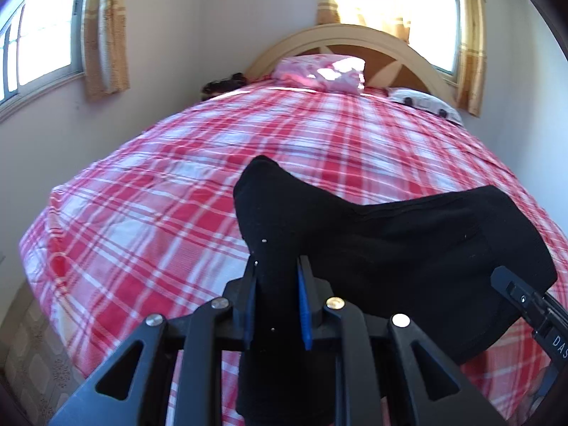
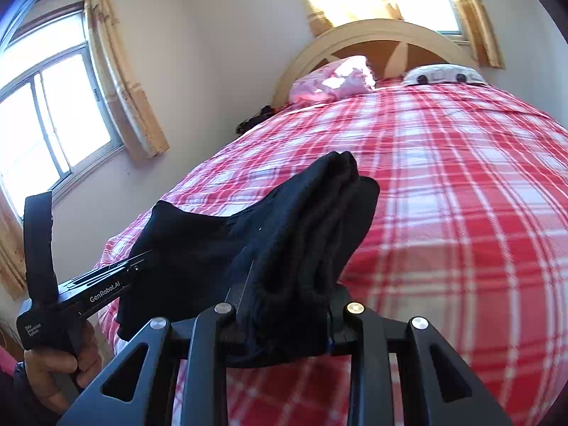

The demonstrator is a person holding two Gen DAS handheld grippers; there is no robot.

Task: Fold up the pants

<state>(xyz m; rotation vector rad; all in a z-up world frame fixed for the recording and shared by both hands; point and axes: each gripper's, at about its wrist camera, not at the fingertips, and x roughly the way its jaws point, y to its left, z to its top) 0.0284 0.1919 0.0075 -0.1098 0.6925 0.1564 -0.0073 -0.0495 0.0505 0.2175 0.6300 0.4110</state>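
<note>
- My left gripper [image 1: 277, 294] is clamped on the black pants [image 1: 390, 241]; a bunch of the cloth passes between its blue-padded fingers [image 1: 303, 312], stands up above them and also hangs down below.
- From this grip the pants stretch to my right, where the other gripper appears at the edge of the left wrist view, with the cloth over it.
- My right gripper [image 2: 287, 305] is clamped on a thick, gathered edge of the same pants; several layers are pressed between its fingers [image 2: 241, 294] and rise above them in a ridge.
- The pants are held up between the two grippers, above the bed [image 1: 177, 177] with a red and white checked sheet; I cannot tell if any part touches the sheet.
- In the right wrist view I read "GenRobot.AI" in white on the side of my left gripper, and a small label, perhaps "Data Acquisition System".
- In the left wrist view only the letters "DAS" can be read on my right gripper.
</note>
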